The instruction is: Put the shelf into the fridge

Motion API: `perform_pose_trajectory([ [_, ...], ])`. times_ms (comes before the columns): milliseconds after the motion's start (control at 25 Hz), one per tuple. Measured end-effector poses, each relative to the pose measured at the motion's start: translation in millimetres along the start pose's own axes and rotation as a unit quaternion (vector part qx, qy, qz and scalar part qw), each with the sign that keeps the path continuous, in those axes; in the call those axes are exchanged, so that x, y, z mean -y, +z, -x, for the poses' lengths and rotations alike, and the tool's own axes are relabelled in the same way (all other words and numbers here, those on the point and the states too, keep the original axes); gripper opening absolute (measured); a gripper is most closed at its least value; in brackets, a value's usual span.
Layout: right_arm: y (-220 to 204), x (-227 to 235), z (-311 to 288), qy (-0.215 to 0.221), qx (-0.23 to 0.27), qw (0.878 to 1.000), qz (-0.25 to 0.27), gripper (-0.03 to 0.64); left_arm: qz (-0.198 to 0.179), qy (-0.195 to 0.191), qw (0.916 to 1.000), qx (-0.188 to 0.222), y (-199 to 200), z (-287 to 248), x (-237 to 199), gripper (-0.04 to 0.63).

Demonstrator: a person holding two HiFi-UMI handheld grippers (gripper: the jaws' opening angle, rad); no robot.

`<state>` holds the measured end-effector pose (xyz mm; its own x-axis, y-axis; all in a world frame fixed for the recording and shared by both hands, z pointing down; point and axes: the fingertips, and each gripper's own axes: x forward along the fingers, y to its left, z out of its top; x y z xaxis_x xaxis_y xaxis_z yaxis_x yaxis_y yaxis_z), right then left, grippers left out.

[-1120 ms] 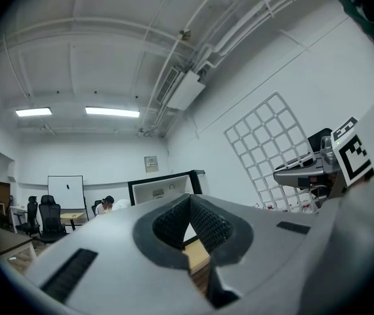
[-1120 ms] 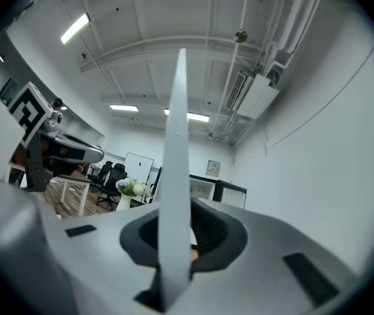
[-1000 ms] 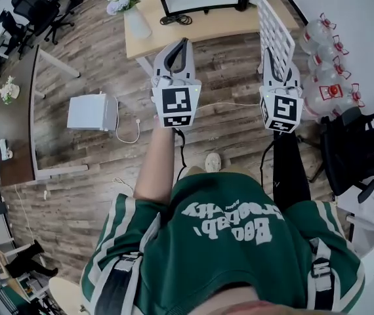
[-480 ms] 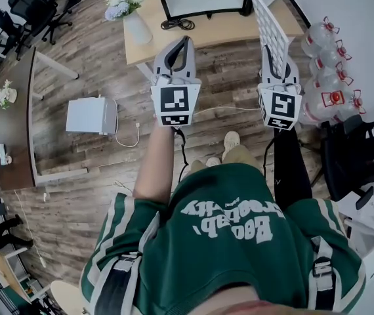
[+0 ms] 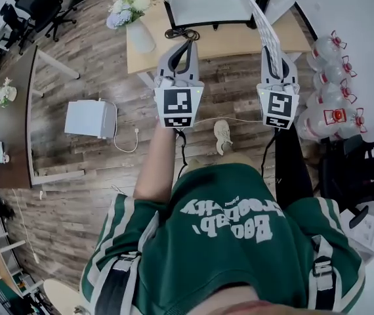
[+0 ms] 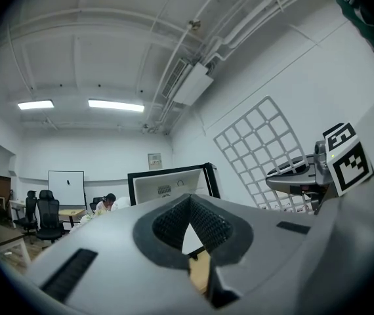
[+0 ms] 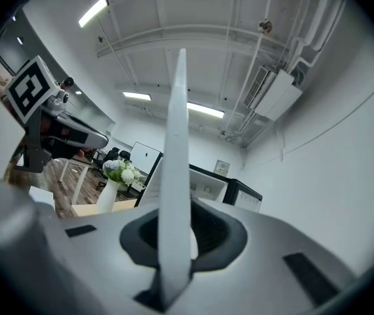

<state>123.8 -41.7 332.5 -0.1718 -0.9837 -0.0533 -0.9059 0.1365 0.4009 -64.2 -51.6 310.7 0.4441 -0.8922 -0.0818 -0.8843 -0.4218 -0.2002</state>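
Observation:
The shelf [image 5: 266, 26] is a white wire grid standing on edge, and my right gripper [image 5: 273, 69] is shut on its lower edge. The right gripper view shows the shelf [image 7: 174, 169] edge-on, rising from between the pads. My left gripper [image 5: 187, 43] is shut with nothing in it, held level beside the right one. From the left gripper view the shelf [image 6: 259, 143] and the right gripper [image 6: 290, 176] show at the right. The fridge [image 5: 207, 2], a small white box with a black frame, stands on the wooden table [image 5: 239, 39] ahead, its open side towards me.
A white vase of flowers [image 5: 136, 21] stands on the table's left end. Several large water bottles [image 5: 331, 90] stand on the floor at the right. A white box [image 5: 90, 118] with a cable lies on the floor at the left. Office chairs and desks are at the far left.
Both grippers have moved forward towards the table, the shelf still held in the right one. The table and fridge now lie closer under the grippers. The person's foot has stepped forward.

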Motion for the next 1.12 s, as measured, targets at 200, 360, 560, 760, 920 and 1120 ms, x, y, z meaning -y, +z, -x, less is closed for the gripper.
perform_pose_trajectory([
  [200,-8,1,-47,0.020,0.004,0.999,0.031,0.048,-0.003,0.014,0.9999,-0.007,-12,-35,-14,0.000],
  [360,-13,7,-86,0.030,0.004,0.997,0.074,0.048,0.007,0.018,0.9998,-0.009,-17,-63,-20,0.000],
  [560,-27,9,-135,0.042,-0.003,0.989,0.140,0.048,0.017,0.026,0.9993,-0.020,-30,-95,-27,0.000],
  [760,-41,6,-177,0.055,0.003,0.972,0.230,0.048,0.020,0.037,0.9986,-0.033,-44,-125,-34,0.000],
  [920,-50,-5,-204,0.073,0.011,0.959,0.275,0.048,0.028,0.048,0.9975,-0.045,-59,-140,-37,0.000],
  [1120,-56,-17,-234,0.081,0.030,0.945,0.316,0.048,0.043,0.067,0.9946,-0.066,-82,-153,-49,0.000],
])
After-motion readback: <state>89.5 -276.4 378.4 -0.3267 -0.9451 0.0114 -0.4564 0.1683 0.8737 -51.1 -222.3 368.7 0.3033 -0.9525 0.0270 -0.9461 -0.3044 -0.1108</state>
